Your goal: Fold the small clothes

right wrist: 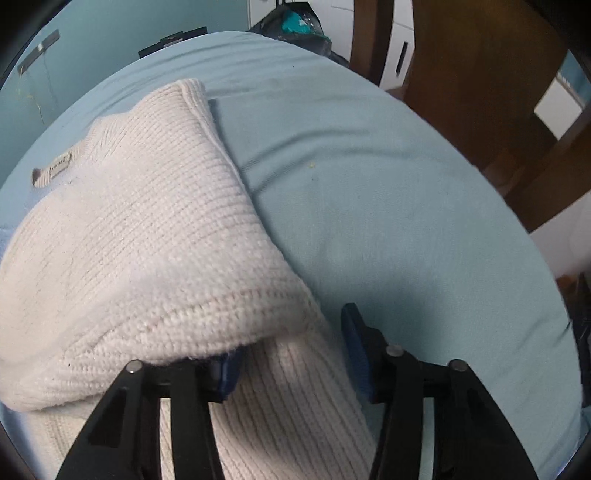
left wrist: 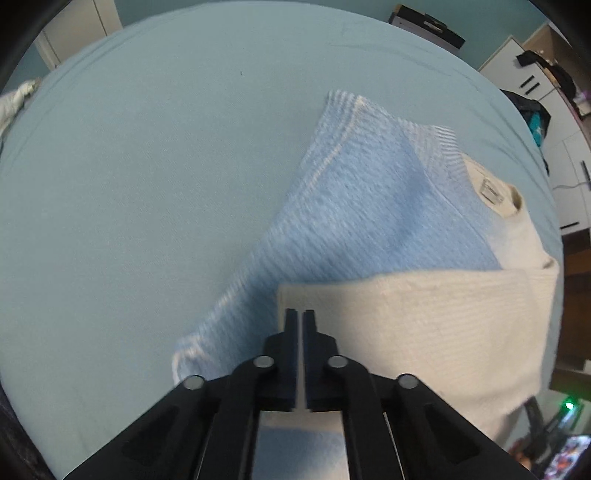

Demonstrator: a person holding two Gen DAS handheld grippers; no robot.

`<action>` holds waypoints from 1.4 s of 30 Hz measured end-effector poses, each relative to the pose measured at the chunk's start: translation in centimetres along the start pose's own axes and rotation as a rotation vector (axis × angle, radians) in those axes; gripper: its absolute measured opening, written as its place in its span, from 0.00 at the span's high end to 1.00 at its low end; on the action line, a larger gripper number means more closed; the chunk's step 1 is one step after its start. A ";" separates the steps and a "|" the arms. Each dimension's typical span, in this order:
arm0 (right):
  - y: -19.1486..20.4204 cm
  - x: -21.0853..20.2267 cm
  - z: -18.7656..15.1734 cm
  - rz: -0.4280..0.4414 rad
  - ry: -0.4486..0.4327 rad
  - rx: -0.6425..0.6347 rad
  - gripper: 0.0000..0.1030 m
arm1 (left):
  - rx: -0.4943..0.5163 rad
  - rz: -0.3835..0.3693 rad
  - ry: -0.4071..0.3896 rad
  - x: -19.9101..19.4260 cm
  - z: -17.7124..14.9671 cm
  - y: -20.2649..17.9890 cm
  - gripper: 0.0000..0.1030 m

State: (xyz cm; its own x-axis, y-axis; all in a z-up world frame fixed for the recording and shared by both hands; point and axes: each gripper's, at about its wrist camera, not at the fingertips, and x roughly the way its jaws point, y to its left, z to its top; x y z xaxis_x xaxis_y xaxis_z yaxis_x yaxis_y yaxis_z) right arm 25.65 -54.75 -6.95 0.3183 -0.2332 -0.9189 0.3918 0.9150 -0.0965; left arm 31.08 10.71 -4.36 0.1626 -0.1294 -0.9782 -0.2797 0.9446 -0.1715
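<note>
A small knit sweater, light blue (left wrist: 369,206) fading to cream (left wrist: 436,325), lies on a pale blue sheet (left wrist: 147,184). In the left wrist view a cream fold lies across its near part and my left gripper (left wrist: 300,314) is shut, its tips at that fold's left edge; whether cloth is pinched I cannot tell. In the right wrist view the cream sweater (right wrist: 147,229) is folded over, collar label at far left. My right gripper (right wrist: 295,339) is open with the ribbed cream cloth between its fingers; the fold covers the left finger's tip.
A wooden chair (right wrist: 480,92) stands past the sheet's right edge. Dark bags (right wrist: 295,26) and white cabinets (left wrist: 535,74) are beyond the far edge. A pale cloth (left wrist: 18,99) lies at the sheet's far left.
</note>
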 end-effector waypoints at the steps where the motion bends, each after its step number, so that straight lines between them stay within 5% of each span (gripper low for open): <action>1: 0.1 0.0 -0.1 -0.001 -0.002 0.003 0.60 | -0.008 -0.037 0.007 -0.2 -0.3 -0.1 1.00; 6: 0.3 -0.2 -0.7 0.001 0.005 0.011 0.60 | -0.003 -0.058 -0.007 -0.8 0.5 0.4 0.99; 10: -0.2 -0.3 -1.0 0.012 0.011 0.026 0.60 | -0.019 -0.153 0.050 0.4 1.0 1.1 0.99; 16: -0.8 -0.2 -1.4 0.008 0.016 0.031 0.60 | -0.021 -0.094 0.080 1.9 0.4 2.3 0.98; 20: -0.8 -0.3 -1.4 0.011 0.016 0.034 0.60 | -0.081 -0.226 0.095 1.7 -0.1 3.3 0.94; 22: -0.9 -0.4 -1.4 0.015 0.018 0.041 0.60 | -0.087 -0.217 0.103 1.7 -0.6 3.4 0.68; 23: -0.9 -0.4 -1.4 0.015 0.020 0.043 0.60 | -0.098 -0.215 0.104 1.8 -0.9 3.4 0.26; 24: -0.9 -0.4 -1.3 0.013 0.020 0.044 0.60 | -0.129 -0.246 0.067 1.6 -1.1 3.6 0.06; 25: -0.9 -0.3 -1.2 0.011 0.020 0.043 0.60 | -0.157 -0.282 0.023 0.9 -1.3 4.4 0.06; 28: -0.8 -0.3 -1.2 0.007 0.019 0.042 0.60 | -0.140 -0.264 -0.024 0.1 -0.9 4.6 0.09; 31: -0.8 -0.3 -1.2 0.009 0.020 0.043 0.60 | -0.101 -0.219 0.010 0.9 -0.4 4.0 0.28; 34: -0.7 -0.3 -1.1 0.005 0.020 0.041 0.60 | -0.126 -0.239 0.105 2.9 -0.3 3.8 0.30; 38: -0.6 -0.3 -1.2 0.004 0.019 0.038 0.60 | -0.106 -0.211 0.098 3.2 -0.1 4.0 0.35; 40: -0.5 -0.2 -1.2 0.003 0.018 0.034 0.60 | -0.071 -0.158 0.097 3.6 0.2 3.2 0.69; 42: -0.4 -0.2 -1.2 0.001 0.015 0.028 0.60 | -0.034 -0.117 0.074 3.2 0.2 2.4 0.87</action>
State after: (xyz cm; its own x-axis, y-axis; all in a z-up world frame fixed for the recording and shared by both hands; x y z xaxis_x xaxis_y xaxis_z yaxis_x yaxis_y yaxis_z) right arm 24.40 -54.70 -7.16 0.3057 -0.2270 -0.9247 0.4157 0.9055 -0.0849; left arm 31.12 12.64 -7.85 0.1262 -0.2607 -0.9571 -0.2955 0.9112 -0.2871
